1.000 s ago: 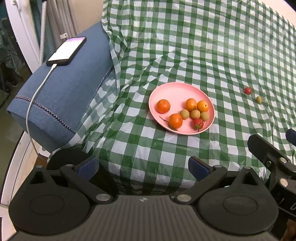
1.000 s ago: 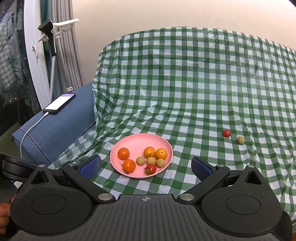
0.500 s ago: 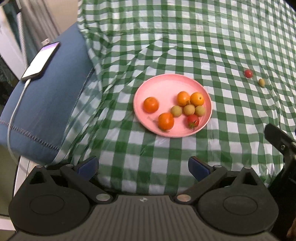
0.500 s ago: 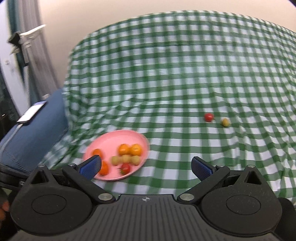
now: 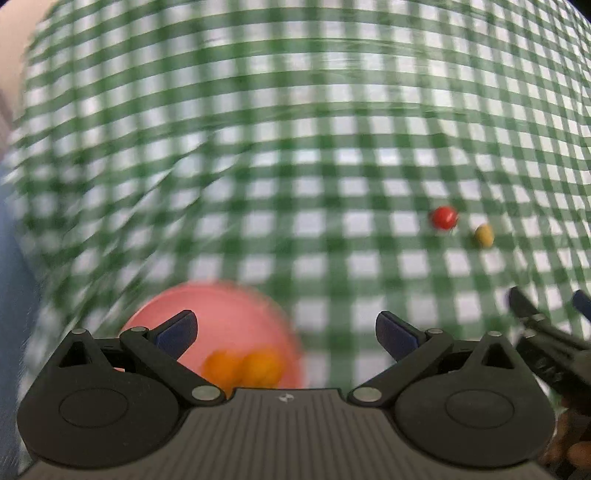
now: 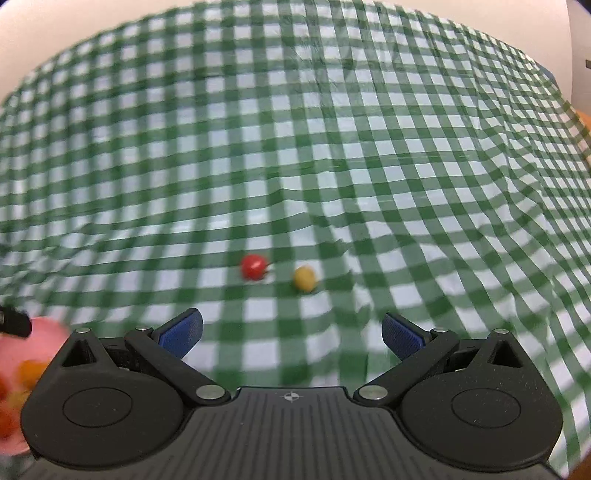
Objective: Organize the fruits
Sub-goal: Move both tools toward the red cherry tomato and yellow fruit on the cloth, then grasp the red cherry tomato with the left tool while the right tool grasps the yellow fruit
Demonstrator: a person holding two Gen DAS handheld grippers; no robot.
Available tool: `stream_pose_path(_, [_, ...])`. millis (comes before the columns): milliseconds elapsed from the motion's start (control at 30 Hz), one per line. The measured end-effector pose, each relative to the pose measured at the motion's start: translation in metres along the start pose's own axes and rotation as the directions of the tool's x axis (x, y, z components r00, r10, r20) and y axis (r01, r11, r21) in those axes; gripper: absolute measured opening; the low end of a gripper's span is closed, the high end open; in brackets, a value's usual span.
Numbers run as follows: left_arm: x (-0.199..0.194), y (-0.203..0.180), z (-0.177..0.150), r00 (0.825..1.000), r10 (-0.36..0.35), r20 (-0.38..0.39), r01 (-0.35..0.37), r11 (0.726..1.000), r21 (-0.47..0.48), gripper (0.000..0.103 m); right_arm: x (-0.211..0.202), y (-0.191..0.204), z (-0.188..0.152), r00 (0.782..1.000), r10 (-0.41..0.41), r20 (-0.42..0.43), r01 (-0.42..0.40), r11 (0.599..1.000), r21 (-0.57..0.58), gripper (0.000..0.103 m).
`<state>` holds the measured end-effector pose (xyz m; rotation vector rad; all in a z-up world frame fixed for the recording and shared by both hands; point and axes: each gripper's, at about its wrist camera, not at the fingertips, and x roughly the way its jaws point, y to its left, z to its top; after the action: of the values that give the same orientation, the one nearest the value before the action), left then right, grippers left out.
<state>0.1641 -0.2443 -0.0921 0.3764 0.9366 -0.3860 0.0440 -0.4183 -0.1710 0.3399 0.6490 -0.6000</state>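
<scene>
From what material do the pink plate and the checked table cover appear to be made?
The pink plate looks like matte plastic: flat, uniform colour, no glaze shine, though blur leaves this uncertain. The checked cover seems thin, slightly glossy fabric or plastic sheet: it wrinkles and drapes in soft folds.

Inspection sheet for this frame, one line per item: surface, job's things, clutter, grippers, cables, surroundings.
Surface: green-and-white checked cloth, wrinkled, draped over the support.
Job's things: pink plate holding orange fruits; red fruit and yellow-green fruit lie apart on the cloth, off the plate.
Clutter: nothing seen.
Grippers: left gripper open, empty, over the plate's near edge; right gripper open, empty, facing the two loose fruits.
Cables: nothing seen.
Surroundings: pale wall behind; blue blurred shape at the left edge.
</scene>
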Motion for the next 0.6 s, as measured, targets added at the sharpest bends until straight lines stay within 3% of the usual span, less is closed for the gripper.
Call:
stream_pose_path(100, [0.041,-0.038,0.035,0.995,-0.099,-0.013,0.100,0.994,0.049,0.103,0.051,-0.008,0.006,0.999,-0.015,-0.029,0.015,1.000,-0.011,0.102])
stream_pose_path(267, [0.103,-0.094,0.074,0.986,-0.161,-0.037,0.165,0.976,0.144,0.103,0.119,-0.013,0.005,0.995,-0.069,-0.074,0.067,0.997,-0.027,0.102])
stream_pose_path(400, [0.143,-0.121,0.084,0.980,-0.186,-0.070,0.196,0.961,0.193,0.103,0.139,-0.011,0.001,0.996,-0.068,-0.052,0.065,0.996,-0.055,0.102])
stream_pose_path(600, [0.171,-0.129,0.089,0.976,-0.200,-0.081,0.213,0.958,0.194,0.103,0.147,-0.004,0.003,0.998,-0.060,-0.033,0.057,0.995,-0.081,0.102])
